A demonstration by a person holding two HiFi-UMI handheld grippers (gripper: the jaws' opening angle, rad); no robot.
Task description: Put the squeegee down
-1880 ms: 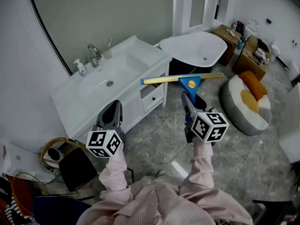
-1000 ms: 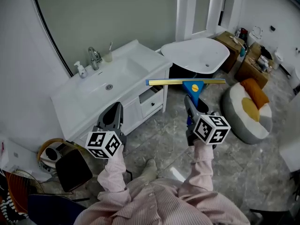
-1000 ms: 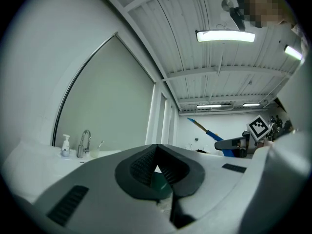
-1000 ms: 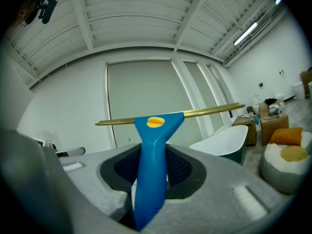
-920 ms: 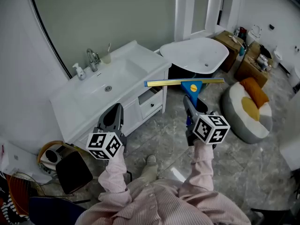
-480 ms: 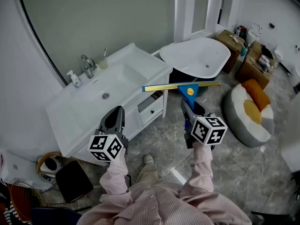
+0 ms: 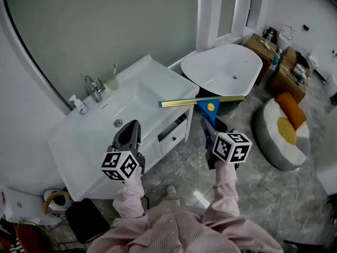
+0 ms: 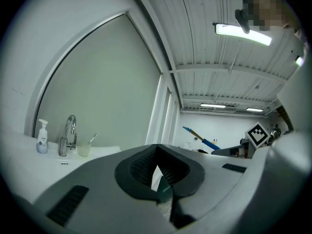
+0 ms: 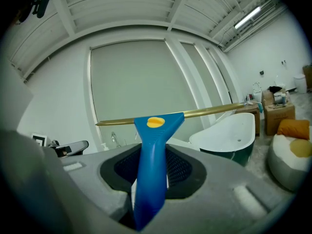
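An arched grey-green panel is seen on the wall far ahead of both claws, its top and left side cut off by the frame. Under and ahead of the left claw a white desk with a sunk basin is spread; its near edge is partly hidden behind that claw and its marker cube. A white bathtub is placed beyond the right claw, with its base partly covered by the squeegee. A round grey seat with orange cushions is found to the right of the right claw, and brown cartons farther off, their contents too small to be told. The right claw is closed on the squeegee's blue handle, whose lower end is buried between the jaws. The brass blade is carried crosswise just past the claw tips, in the air. Its left end is seen over the desk's corner in the head view, and contact there cannot be judged. The left claw is drawn together at the tips, and nothing is gripped in it. Well ahead of the left claw, at the back of the desk, a chrome tap, a cup with a toothbrush and a small pump bottle are set.
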